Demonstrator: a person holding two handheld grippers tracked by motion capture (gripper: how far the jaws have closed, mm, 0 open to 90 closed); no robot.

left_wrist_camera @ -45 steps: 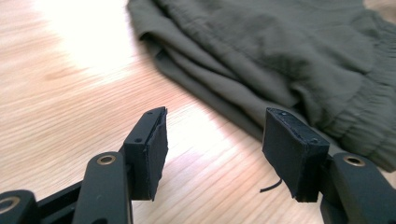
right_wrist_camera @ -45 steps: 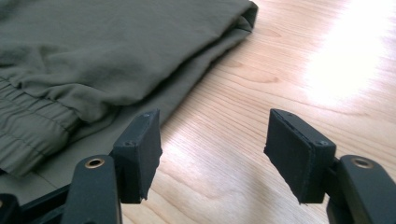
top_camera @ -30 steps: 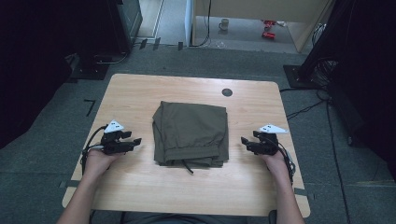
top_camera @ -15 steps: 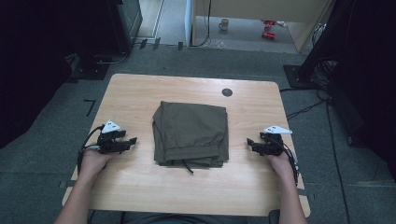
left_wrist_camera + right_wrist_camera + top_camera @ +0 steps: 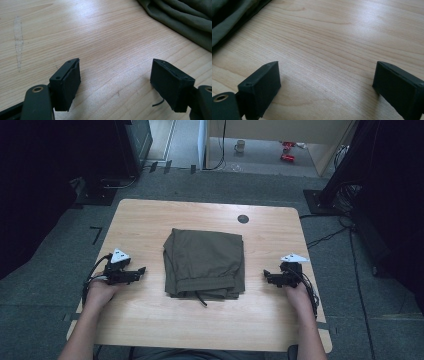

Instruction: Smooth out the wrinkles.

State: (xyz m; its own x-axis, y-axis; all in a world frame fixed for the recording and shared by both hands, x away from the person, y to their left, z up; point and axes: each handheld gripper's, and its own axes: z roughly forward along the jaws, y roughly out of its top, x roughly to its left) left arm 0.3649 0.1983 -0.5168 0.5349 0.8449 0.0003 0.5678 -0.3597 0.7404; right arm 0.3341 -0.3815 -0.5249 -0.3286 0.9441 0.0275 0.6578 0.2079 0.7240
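A folded olive-green garment [image 5: 206, 262] lies in the middle of the wooden table [image 5: 200, 215], a thin dark cord trailing from its near edge. My left gripper [image 5: 142, 271] rests on the table to the garment's left, pointing at it; its jaws have just been opening and stand open with only bare wood between them [image 5: 115, 82]. The garment's edge [image 5: 185, 20] shows at the top right of the left gripper view. My right gripper [image 5: 267, 276] rests to the garment's right, apart from it; its jaws have likewise just opened wide over bare wood [image 5: 327, 90]. Cloth [image 5: 229, 17] fills the top left corner there.
A small dark round hole [image 5: 243, 218] sits near the table's far edge. Black cables trail from both grippers along the forearms. Dark stands and cables crowd the floor around the table, and bare wood lies on both sides of the garment.
Both grippers have drawn slightly outward, away from the garment, and their jaws have opened wider. The garment has not moved.
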